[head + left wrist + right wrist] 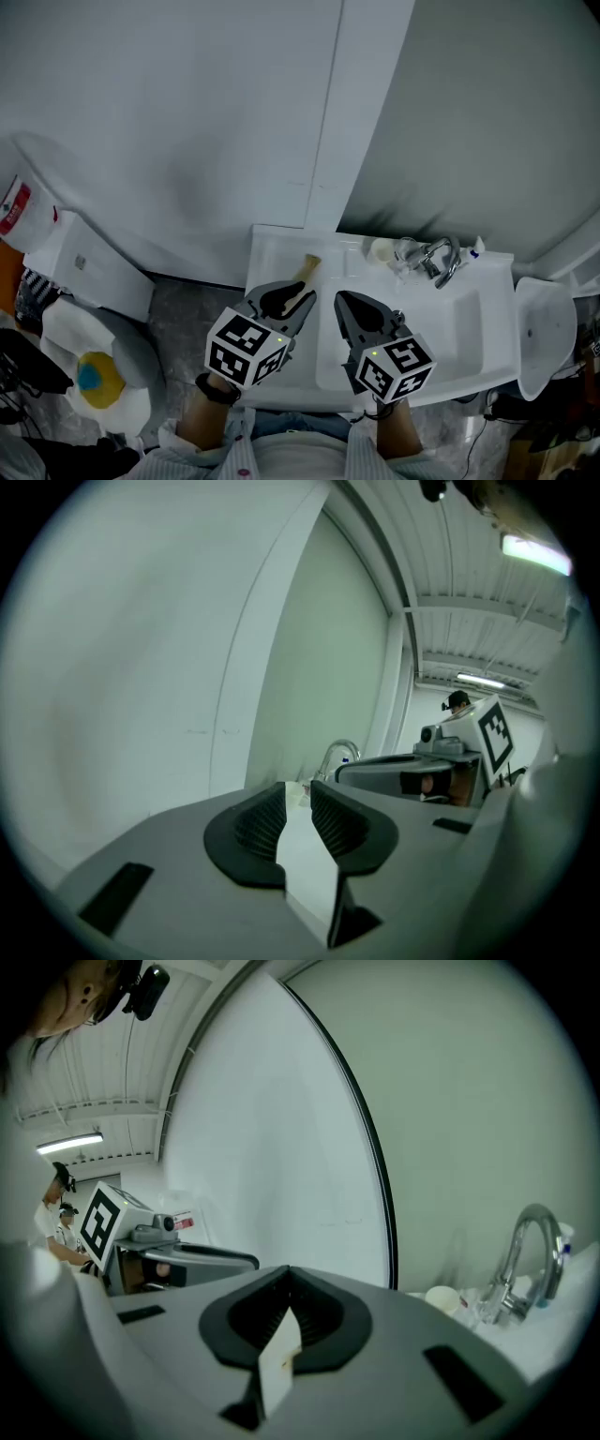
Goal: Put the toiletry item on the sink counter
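At the lower left of the head view stands a toilet (pixel 70 328). Right of it, low in the middle, the left gripper (pixel 302 302) has its jaws a narrow way apart, with nothing between them. Just above its tips the yellowish toiletry item (pixel 310 266), possibly a small tube, lies on the white sink counter (pixel 272 251). Beside it, the right gripper (pixel 345 302) has its jaws closed together and holds nothing. A faucet (pixel 441 259) stands further right.

The sink counter (pixel 281 246) is smooth, glossy white, ceramic by its look, and the faucet (pixel 442 260) on it is bright polished metal. The left gripper (pixel 302 300) and right gripper (pixel 343 302) have matt grey plastic shells with black ribbed, rubbery-looking pads (pixel 258 819). The floor (pixel 187 309) is speckled, stone-like grey.
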The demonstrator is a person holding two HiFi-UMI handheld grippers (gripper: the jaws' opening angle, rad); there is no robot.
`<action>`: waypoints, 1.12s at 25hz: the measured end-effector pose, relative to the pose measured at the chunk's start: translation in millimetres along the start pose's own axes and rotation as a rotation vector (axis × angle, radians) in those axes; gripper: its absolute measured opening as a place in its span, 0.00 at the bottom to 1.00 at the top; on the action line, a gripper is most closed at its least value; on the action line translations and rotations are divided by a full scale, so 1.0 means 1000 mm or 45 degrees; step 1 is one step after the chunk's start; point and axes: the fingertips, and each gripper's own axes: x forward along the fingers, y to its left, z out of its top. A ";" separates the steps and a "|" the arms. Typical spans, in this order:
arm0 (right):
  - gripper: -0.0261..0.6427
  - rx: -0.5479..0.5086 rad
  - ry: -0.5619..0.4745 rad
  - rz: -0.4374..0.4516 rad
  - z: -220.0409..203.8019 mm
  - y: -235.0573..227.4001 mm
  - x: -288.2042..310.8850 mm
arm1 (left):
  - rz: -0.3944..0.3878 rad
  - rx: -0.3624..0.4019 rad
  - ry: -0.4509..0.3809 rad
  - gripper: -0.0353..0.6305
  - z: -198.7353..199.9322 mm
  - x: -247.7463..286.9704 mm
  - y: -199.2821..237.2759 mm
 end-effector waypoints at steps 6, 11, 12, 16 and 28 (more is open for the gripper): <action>0.06 -0.024 -0.057 0.037 0.018 0.012 -0.008 | 0.048 -0.060 -0.134 0.11 0.023 -0.024 -0.008; 0.06 -0.043 -0.071 0.059 0.024 0.021 -0.013 | 0.019 -0.046 -0.153 0.09 0.021 -0.031 -0.020; 0.06 -0.041 -0.068 0.059 0.023 0.022 -0.013 | 0.006 -0.042 -0.154 0.09 0.020 -0.032 -0.022; 0.06 -0.035 -0.036 0.063 0.015 0.024 -0.014 | -0.033 -0.009 -0.143 0.08 0.016 -0.034 -0.031; 0.06 -0.030 0.024 0.055 0.001 0.025 -0.013 | -0.041 0.010 -0.098 0.08 0.008 -0.035 -0.032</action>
